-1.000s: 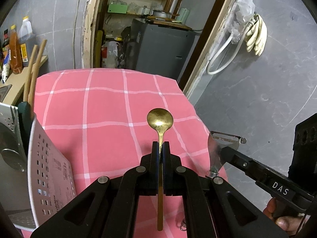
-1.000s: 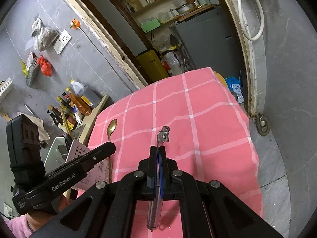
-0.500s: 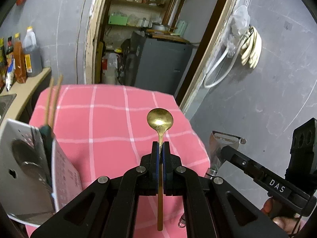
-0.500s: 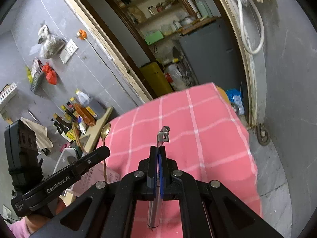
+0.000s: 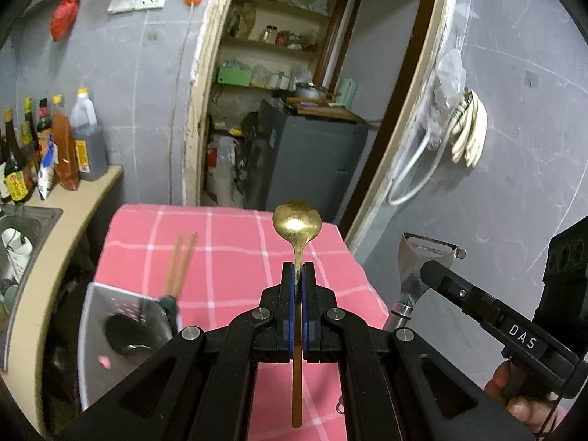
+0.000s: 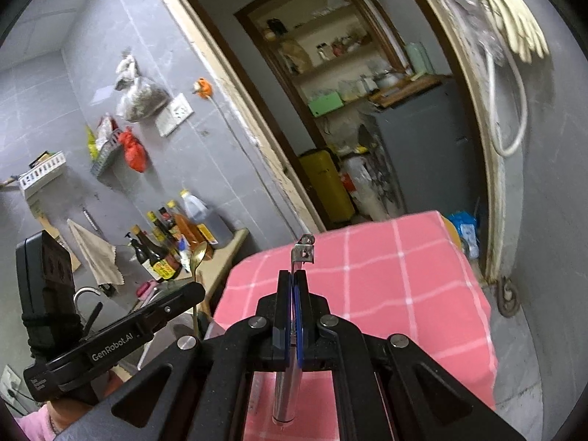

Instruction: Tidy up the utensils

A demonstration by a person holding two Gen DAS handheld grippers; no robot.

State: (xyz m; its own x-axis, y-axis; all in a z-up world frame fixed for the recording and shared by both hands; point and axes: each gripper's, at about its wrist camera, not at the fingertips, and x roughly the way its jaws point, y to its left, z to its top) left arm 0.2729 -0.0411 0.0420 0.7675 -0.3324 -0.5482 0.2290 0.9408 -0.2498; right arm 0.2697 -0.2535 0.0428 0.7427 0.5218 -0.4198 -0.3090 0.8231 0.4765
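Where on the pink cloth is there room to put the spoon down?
The pink checked tablecloth looks bare from its middle to the far edge by the doorway and to its right edge. The near left corner is crowded: the white utensil holder stands there with chopsticks sticking up.

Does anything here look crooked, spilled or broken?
Nothing looks spilled or broken. The gold spoon is clamped upright in the left gripper, the peeler in the right gripper. Chopsticks lean in the white holder, which seems normal.
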